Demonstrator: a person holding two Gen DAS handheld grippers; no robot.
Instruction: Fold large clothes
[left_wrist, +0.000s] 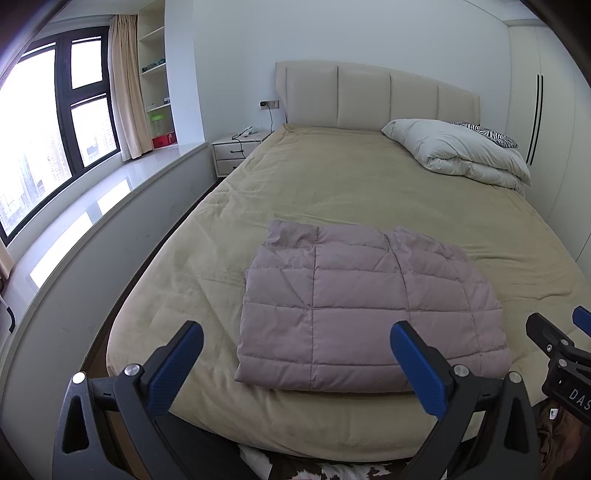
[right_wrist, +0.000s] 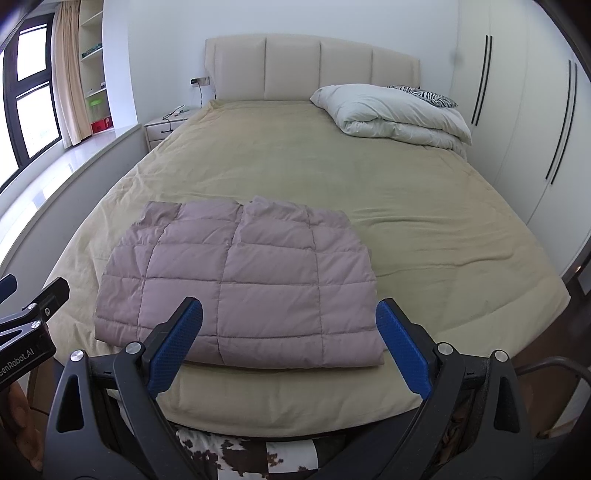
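While both jaws stand wide apart and empty, the left gripper and right gripper hover just short of a folded mauve quilted puffer jacket lying near the foot of the beige-sheeted bed.

"DAS" on right gripper, "GenRobot.AI" on left gripper

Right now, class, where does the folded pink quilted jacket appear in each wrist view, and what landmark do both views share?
Left wrist view: the folded pink quilted jacket lies lower centre, shifted slightly right, on the beige bedspread.
Right wrist view: the jacket lies lower centre, shifted left.
Shared landmark: the white duvet bundled by the headboard, upper right in both.
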